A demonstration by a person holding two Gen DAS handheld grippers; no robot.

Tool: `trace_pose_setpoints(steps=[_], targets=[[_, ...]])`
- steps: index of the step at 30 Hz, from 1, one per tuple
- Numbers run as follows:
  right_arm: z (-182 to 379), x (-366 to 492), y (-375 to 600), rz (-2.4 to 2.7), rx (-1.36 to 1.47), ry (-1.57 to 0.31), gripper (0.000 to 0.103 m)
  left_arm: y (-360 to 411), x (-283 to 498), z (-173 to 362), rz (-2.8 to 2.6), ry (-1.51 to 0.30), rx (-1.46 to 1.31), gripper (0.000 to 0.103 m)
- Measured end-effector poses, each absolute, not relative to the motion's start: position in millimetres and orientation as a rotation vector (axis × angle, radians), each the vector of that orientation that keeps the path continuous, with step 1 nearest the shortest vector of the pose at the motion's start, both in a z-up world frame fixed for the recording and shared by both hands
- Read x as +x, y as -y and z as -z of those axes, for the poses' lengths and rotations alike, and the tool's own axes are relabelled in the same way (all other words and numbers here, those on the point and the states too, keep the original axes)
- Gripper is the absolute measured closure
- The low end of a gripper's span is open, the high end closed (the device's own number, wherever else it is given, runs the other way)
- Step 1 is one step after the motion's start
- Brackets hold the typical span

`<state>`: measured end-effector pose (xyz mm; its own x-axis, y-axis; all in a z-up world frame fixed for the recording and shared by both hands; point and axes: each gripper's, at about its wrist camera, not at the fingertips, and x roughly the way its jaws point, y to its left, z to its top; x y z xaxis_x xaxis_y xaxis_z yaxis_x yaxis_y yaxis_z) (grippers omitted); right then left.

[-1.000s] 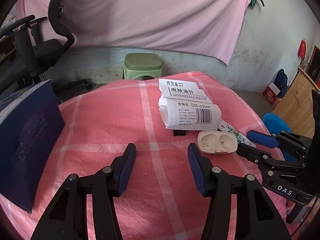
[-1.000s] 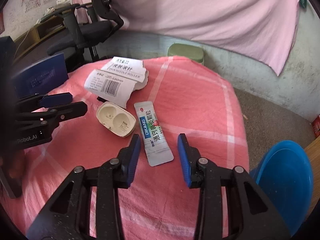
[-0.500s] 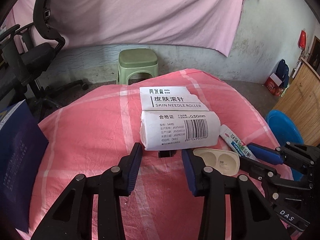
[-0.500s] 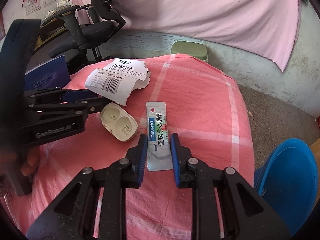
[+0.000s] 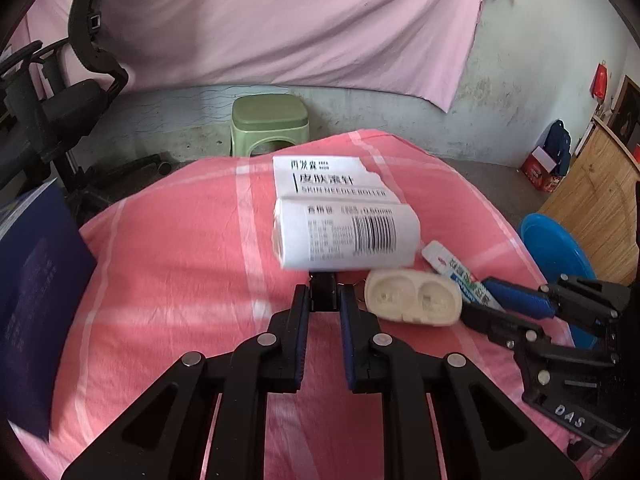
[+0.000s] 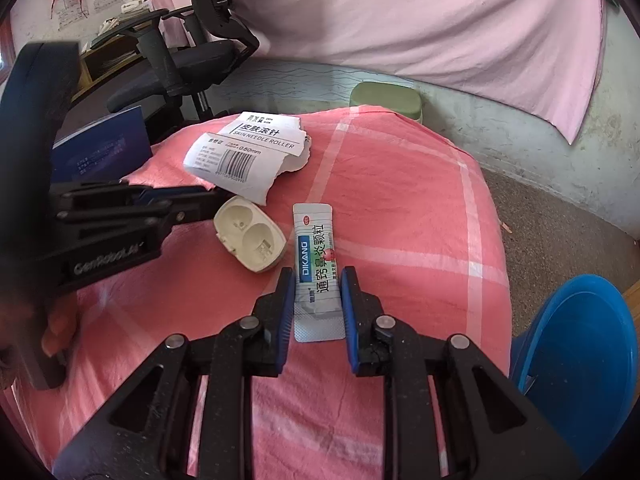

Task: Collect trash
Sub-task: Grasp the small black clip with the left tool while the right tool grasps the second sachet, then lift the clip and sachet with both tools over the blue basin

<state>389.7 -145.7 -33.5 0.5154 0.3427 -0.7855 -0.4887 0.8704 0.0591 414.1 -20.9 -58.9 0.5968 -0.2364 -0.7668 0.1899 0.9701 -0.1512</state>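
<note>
On the pink cloth [image 6: 400, 208], the sachet [image 6: 318, 276] lies between the right gripper [image 6: 316, 280] pads, clenched on its edges, long axis pointing away along the fingers. Left of the sachet sits a cream tray [image 6: 250, 240], then the torn box [image 6: 248, 156]. The left gripper [image 5: 323, 300] is closing on a small black piece [image 5: 323, 292] under the box.

A green plastic stool [image 5: 270, 122] stands on the floor just beyond the surface's pink checked cloth [image 5: 172, 264], below a pink sheet [image 5: 280, 20] hung on the wall. A black office chair [image 6: 188, 60] stands at the left. A dark blue booklet [image 5: 36, 296] leans at the cloth's left edge.
</note>
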Motion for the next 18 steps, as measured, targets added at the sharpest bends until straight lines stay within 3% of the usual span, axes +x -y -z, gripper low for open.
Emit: trace_pose_setpoints(steps=[11, 18], targets=[[22, 371, 165, -0.526, -0.128, -0.843, 0.060, 6, 356, 45, 0.217, -0.800, -0.201, 0.091], [-11, 330, 195, -0.539, -0.023, -0.600, 0.060, 16, 322, 8, 0.168, -0.619, -0.187, 0.091]])
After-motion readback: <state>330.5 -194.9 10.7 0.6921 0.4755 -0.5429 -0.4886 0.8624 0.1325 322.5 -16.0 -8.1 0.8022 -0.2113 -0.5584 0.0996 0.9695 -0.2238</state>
